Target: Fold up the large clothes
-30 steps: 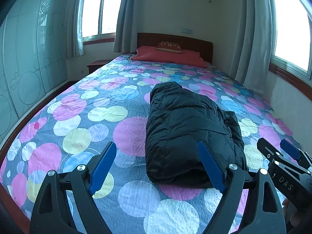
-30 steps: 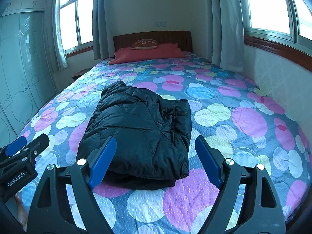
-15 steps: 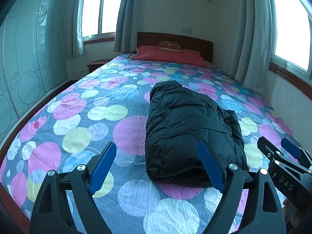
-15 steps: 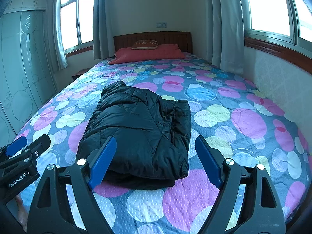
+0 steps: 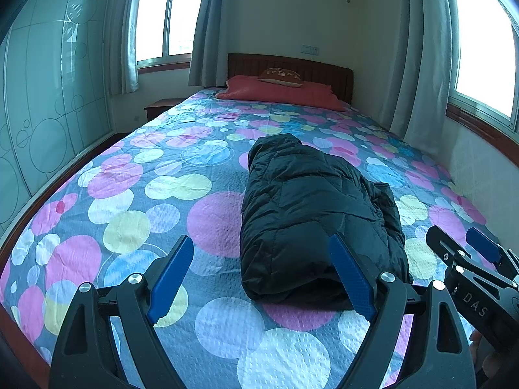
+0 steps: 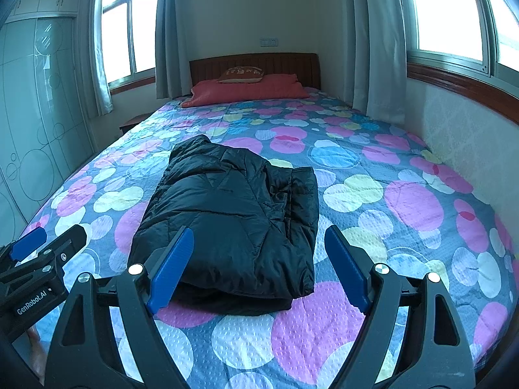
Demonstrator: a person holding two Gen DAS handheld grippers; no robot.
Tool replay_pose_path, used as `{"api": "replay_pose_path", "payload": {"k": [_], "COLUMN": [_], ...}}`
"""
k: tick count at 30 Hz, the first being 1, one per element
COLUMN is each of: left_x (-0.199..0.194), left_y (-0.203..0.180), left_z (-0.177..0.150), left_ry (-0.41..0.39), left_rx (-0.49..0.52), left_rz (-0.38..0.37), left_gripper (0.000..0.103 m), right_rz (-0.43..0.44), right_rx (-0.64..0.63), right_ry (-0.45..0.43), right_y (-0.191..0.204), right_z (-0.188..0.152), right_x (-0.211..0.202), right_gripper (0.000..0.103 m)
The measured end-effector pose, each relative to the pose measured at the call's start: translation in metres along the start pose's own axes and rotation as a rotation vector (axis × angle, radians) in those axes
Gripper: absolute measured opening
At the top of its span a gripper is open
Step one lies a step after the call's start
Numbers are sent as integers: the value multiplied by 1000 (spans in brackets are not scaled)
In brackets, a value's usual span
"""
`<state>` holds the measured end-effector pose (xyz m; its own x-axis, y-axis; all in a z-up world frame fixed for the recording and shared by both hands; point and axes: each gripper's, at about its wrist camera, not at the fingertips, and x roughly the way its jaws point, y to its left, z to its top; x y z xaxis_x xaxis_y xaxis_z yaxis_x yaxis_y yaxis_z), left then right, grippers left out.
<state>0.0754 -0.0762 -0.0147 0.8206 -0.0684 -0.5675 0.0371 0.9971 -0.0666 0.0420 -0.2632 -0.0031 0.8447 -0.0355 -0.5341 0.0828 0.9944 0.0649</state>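
With my left gripper (image 5: 261,275) and right gripper (image 6: 259,267) spread empty, I'd leave the folded black puffer jacket (image 6: 233,220) undisturbed on the bedspread (image 6: 405,201).

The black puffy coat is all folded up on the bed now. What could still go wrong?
The black jacket looks puffy, so the fold might spring open; nothing holds it, since both the left gripper and right gripper are open and off it. On its right side a layer sticks out unevenly, which could loosen the bundle. It also lies close to the foot of the bed, so a nudge might push it toward that edge.
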Motion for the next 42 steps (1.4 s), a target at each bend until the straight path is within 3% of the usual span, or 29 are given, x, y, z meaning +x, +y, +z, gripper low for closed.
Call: {"api": "replay_pose_path", "payload": {"k": [10, 13, 21, 37, 39, 42], "left_x": [-1, -2, -10, -19, -12, 2], "left_y": [1, 1, 0, -2, -4, -1], "left_z": [0, 0, 1, 5, 5, 5], "left_ry": [1, -1, -18, -75, -48, -4], "left_rx": [-1, -1, -4, 14, 32, 20], "left_rz": [-2, -3, 4, 56, 75, 37], "left_gripper": [85, 85, 85, 88, 88, 88], "right_rz": [1, 4, 0, 1, 3, 10], "right_rx": [-4, -8, -19, -25, -23, -16], "right_ry": [3, -3, -11, -5, 2, 14], "right_y": [1, 1, 3, 1, 0, -2], "right_z": [0, 1, 3, 2, 1, -1], "right_x": [0, -2, -8, -7, -3, 3], "right_gripper": [83, 90, 93, 94, 94, 94]}}
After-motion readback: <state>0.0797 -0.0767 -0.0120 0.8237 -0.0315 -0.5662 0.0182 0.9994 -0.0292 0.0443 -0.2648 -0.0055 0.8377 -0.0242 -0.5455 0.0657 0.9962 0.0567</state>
